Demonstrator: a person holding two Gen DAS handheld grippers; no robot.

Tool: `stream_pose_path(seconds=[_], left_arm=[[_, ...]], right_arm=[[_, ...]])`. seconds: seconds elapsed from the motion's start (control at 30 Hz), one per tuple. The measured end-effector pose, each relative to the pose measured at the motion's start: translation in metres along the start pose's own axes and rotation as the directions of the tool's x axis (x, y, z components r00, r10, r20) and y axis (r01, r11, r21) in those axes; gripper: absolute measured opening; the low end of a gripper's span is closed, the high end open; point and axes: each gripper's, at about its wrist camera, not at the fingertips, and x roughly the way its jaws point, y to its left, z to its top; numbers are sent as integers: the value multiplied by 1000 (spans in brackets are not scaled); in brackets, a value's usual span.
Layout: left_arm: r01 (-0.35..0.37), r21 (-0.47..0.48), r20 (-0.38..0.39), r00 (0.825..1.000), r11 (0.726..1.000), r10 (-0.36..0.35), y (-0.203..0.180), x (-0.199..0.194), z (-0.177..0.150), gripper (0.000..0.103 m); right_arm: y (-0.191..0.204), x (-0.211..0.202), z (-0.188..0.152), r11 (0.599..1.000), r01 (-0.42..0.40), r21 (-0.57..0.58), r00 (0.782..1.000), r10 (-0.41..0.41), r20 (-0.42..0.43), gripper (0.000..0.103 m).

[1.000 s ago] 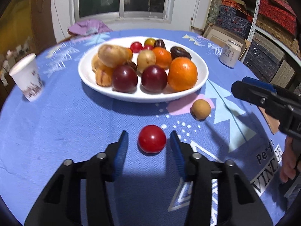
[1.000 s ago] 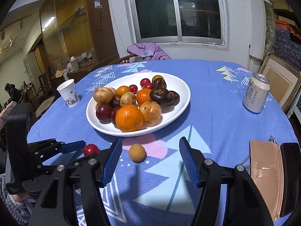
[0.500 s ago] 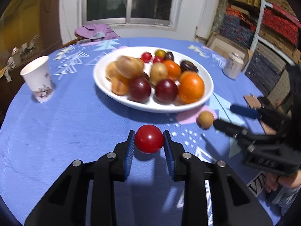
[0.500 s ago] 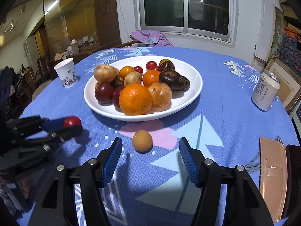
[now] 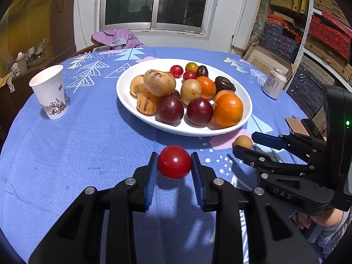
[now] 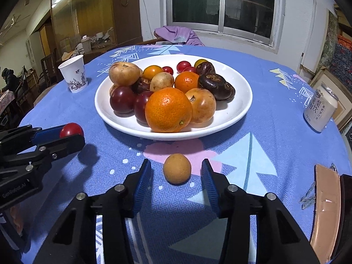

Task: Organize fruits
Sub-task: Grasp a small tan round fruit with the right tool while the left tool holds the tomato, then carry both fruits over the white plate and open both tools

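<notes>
My left gripper [image 5: 174, 162] is shut on a red cherry tomato [image 5: 174, 161], held just above the blue tablecloth; the same tomato [image 6: 70, 129] shows at the left of the right wrist view. A small tan round fruit [image 6: 177, 168] lies on the cloth between the blue pads of my right gripper [image 6: 176, 173], whose jaws are closing with a gap on each side. In the left wrist view that tan fruit [image 5: 243, 142] sits at the right gripper's tips. Beyond stands a white plate [image 6: 238, 110] heaped with oranges, plums and other fruit.
A paper cup [image 5: 51, 91] stands at the left of the table, a drink can [image 6: 320, 110] at the right. A tan wallet [image 6: 325, 211] lies near the right edge. A purple cloth hangs on a chair behind the table.
The left jaws closed on the red tomato and lifted it slightly. The right gripper came down and forward around the tan fruit, and its jaws narrowed.
</notes>
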Motion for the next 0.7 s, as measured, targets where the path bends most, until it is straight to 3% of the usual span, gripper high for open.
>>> stream_pose_path(seconds=[0.27, 0.47, 0.7], left_arm=[[-14, 3, -7, 1000, 1000, 14, 0, 3, -1, 30], [-13, 9, -9, 1000, 1000, 14, 0, 4, -3, 30], [-13, 0, -3, 1000, 1000, 13, 1, 0, -4, 30]], right_arm=[[-3, 4, -2, 1000, -11, 12, 1000, 12, -17, 28], [-2, -3, -5, 1000, -22, 3, 1000, 22, -2, 27], [-7, -43, -13, 998, -67, 17, 995, 66, 79, 27]])
